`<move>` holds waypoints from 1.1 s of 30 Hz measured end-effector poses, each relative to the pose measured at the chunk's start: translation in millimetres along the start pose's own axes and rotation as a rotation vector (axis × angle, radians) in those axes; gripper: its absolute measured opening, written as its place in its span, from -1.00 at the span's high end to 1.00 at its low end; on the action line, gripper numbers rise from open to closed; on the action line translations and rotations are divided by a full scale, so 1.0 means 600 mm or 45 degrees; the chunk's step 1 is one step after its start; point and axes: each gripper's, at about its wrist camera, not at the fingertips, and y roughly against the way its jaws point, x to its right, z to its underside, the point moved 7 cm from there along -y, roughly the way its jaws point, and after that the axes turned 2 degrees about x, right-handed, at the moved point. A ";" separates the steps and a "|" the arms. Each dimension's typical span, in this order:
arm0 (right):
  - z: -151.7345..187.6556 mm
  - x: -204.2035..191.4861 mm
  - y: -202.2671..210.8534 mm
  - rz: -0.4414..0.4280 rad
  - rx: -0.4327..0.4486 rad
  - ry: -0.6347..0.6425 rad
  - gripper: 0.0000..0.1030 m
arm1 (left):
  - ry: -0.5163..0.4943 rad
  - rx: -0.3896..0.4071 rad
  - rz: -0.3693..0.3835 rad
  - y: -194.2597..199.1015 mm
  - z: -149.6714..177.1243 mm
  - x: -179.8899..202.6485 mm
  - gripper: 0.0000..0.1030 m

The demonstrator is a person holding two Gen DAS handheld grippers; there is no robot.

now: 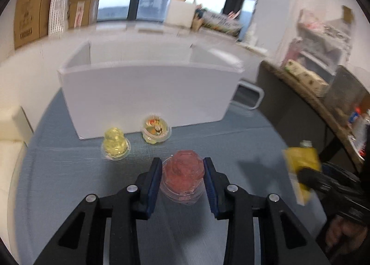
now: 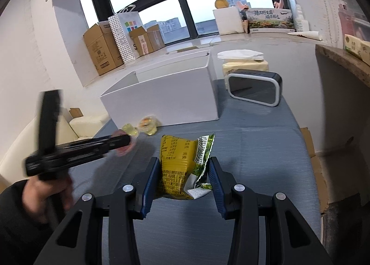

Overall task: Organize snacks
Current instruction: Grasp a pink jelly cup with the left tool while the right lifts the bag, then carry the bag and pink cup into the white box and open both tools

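Now, left gripper [image 1: 182, 168]: red jelly cup [image 1: 182, 178] is being clamped between its fingers.
Right gripper [image 2: 184, 168]: yellow snack bag [image 2: 178, 168] is being held.
Ahead: white box [image 1: 148, 96], two yellow jelly cups [image 1: 115, 144].

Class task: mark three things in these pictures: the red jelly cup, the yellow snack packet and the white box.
red jelly cup [image 1: 183, 173], left wrist view, on its domed top.
yellow snack packet [image 2: 175, 168], right wrist view, on its printed yellow face.
white box [image 1: 148, 96], left wrist view, on its near wall.
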 end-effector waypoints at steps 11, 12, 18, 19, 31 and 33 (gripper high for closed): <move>-0.053 -0.088 -0.051 -0.118 0.019 0.081 0.09 | 0.009 0.181 0.003 0.133 -0.058 -0.053 0.23; -0.063 -0.092 -0.055 -0.125 0.028 0.081 0.09 | 0.006 0.191 -0.003 0.134 -0.068 -0.059 0.23; -0.158 -0.092 -0.098 -0.129 0.097 0.058 0.09 | -0.013 0.256 -0.009 0.102 -0.167 -0.092 0.23; -0.184 -0.088 -0.110 -0.120 0.114 0.060 0.09 | -0.012 0.257 -0.008 0.092 -0.182 -0.097 0.23; -0.331 -0.030 -0.244 -0.009 0.049 0.002 -0.84 | -0.044 0.108 -0.151 -0.073 -0.274 -0.159 -0.89; -0.325 -0.021 -0.252 0.040 0.022 0.007 -0.97 | -0.007 0.116 -0.119 -0.078 -0.269 -0.165 -1.00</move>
